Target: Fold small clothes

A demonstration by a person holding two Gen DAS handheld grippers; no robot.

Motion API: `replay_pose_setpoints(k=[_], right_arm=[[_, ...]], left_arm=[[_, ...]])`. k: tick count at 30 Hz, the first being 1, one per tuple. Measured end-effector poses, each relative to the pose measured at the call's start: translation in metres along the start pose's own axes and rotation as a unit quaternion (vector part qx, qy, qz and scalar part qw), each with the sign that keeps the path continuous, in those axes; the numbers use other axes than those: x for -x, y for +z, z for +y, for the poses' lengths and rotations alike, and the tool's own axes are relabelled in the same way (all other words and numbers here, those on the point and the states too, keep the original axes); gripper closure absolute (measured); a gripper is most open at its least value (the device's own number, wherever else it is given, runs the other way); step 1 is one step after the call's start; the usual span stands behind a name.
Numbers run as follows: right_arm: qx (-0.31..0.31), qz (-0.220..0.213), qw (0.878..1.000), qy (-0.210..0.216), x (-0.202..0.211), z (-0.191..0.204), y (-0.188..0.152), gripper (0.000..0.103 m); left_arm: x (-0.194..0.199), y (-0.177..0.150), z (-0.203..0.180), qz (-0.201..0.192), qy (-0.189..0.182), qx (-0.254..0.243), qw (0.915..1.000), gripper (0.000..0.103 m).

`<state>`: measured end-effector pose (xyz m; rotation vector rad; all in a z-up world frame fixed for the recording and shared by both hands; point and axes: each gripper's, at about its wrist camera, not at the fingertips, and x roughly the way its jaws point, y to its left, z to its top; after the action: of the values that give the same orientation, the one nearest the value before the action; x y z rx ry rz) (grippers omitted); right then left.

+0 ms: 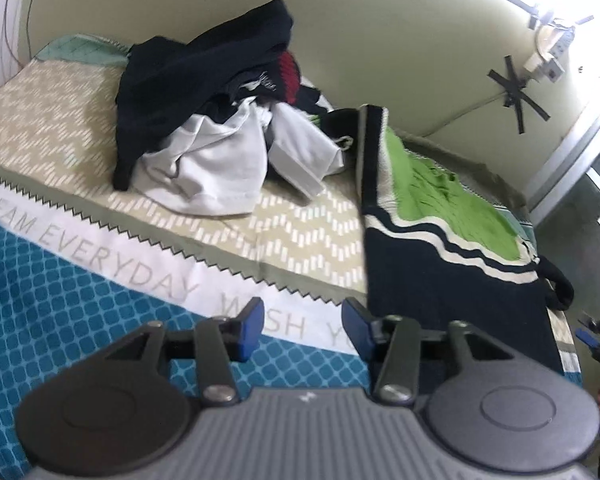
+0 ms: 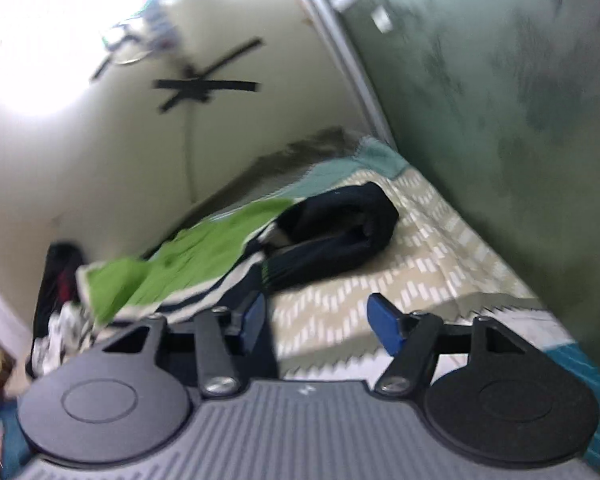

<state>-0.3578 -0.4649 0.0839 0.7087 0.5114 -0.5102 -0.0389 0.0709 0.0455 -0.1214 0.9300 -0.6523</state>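
The left gripper hangs over the printed bedsheet, its two blue-padded jaws wide apart and holding nothing. The right gripper is just as wide open and also empty; its view is blurred.

Just beside the left gripper lies the navy garment with white stripes and a bright green panel, spread mostly flat on the bed. I judge it is the piece in work and no fold is made yet. The next move probably calls for each gripper to close on one near corner or edge, so the cloth can go over itself evenly.

By count: two grippers and one spread garment. One heap of unfolded dark and white clothes waits farther back; I cannot count its pieces. One dark rolled cloth lies at the garment's far end, perhaps its sleeve.
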Motion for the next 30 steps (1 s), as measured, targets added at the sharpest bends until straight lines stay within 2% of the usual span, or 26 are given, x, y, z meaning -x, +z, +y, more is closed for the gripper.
replay_pose_setpoints(k=[4, 6, 7, 8, 10, 11, 12, 13, 15, 17, 19, 20, 21, 22, 23, 24, 26, 27, 28, 29, 30], right_arm=[[-0.086, 0.033, 0.996, -0.002, -0.06, -0.013, 0.015, 0.043], [-0.12, 0.024, 0.992, 0.006, -0.083, -0.018, 0.02, 0.045], [-0.121, 0.017, 0.993, -0.001, -0.089, -0.017, 0.024, 0.07], [-0.109, 0.017, 0.993, -0.028, -0.096, -0.014, 0.027, 0.1], [-0.061, 0.01, 0.996, -0.068, -0.1, -0.008, 0.037, 0.1], [-0.023, -0.014, 0.994, -0.105, -0.094, -0.004, 0.045, 0.1], [0.03, -0.053, 0.986, -0.154, -0.083, 0.003, 0.056, 0.1], [0.079, -0.088, 0.973, -0.198, -0.074, 0.011, 0.064, 0.1], [0.193, -0.138, 0.932, -0.274, -0.065, 0.034, 0.079, 0.1], [0.293, -0.16, 0.894, -0.298, -0.067, 0.061, 0.085, 0.1], [0.417, -0.18, 0.835, -0.31, -0.08, 0.095, 0.078, 0.1], [0.491, -0.195, 0.79, -0.31, -0.089, 0.114, 0.069, 0.1], [0.545, -0.207, 0.752, -0.307, -0.098, 0.129, 0.061, 0.1], [0.59, -0.219, 0.718, -0.296, -0.107, 0.144, 0.053, 0.1], [0.627, -0.229, 0.693, -0.272, -0.113, 0.162, 0.044, 0.1], [0.656, -0.236, 0.679, -0.23, -0.117, 0.183, 0.032, 0.1], [0.704, -0.228, 0.661, -0.122, -0.123, 0.22, 0.003, 0.096], [0.729, -0.216, 0.644, -0.084, -0.128, 0.232, -0.012, 0.085], [0.762, -0.198, 0.613, -0.057, -0.135, 0.24, -0.029, 0.05], [0.786, -0.197, 0.584, -0.051, -0.142, 0.242, -0.042, 0.047], [0.797, -0.206, 0.566, -0.056, -0.146, 0.238, -0.048, 0.047]], left_arm=[[-0.006, -0.005, -0.001, 0.005, 0.0, 0.005, 1.0, 0.053], [-0.011, -0.005, -0.002, 0.01, 0.0, 0.006, 0.9999, 0.053], [-0.014, -0.004, -0.003, 0.013, 0.001, 0.005, 0.9999, 0.053], [-0.014, -0.003, -0.003, 0.013, 0.001, 0.003, 0.9999, 0.053], [-0.014, -0.001, -0.005, 0.009, 0.0, -0.005, 0.9999, 0.053], [-0.013, 0.001, -0.006, 0.005, 0.0, -0.01, 0.9999, 0.053], [-0.014, 0.002, -0.007, 0.004, 0.0, -0.014, 0.9999, 0.053], [-0.016, 0.004, -0.007, 0.006, 0.0, -0.015, 0.9999, 0.052], [-0.025, 0.007, -0.007, 0.013, -0.005, -0.011, 0.9999, 0.053], [-0.034, 0.01, -0.008, 0.019, -0.011, -0.002, 0.9998, 0.053], [-0.04, 0.011, -0.009, 0.022, -0.024, 0.006, 0.9994, 0.053], [-0.041, 0.011, -0.01, 0.022, -0.03, 0.008, 0.9993, 0.053], [-0.042, 0.01, -0.01, 0.02, -0.033, 0.009, 0.9992, 0.053], [-0.043, 0.01, -0.011, 0.019, -0.034, 0.01, 0.9992, 0.052], [-0.043, 0.009, -0.01, 0.017, -0.035, 0.012, 0.9992, 0.052], [-0.042, 0.009, -0.009, 0.016, -0.035, 0.016, 0.9991, 0.052], [-0.041, 0.007, -0.005, 0.016, -0.03, 0.024, 0.9992, 0.053], [-0.039, 0.007, -0.002, 0.015, -0.027, 0.026, 0.9992, 0.052], [-0.036, 0.006, 0.002, 0.012, -0.023, 0.028, 0.9993, 0.051], [-0.032, 0.005, 0.006, 0.008, -0.019, 0.029, 0.9994, 0.048], [-0.029, 0.004, 0.011, 0.004, -0.013, 0.03, 0.9995, 0.047]])
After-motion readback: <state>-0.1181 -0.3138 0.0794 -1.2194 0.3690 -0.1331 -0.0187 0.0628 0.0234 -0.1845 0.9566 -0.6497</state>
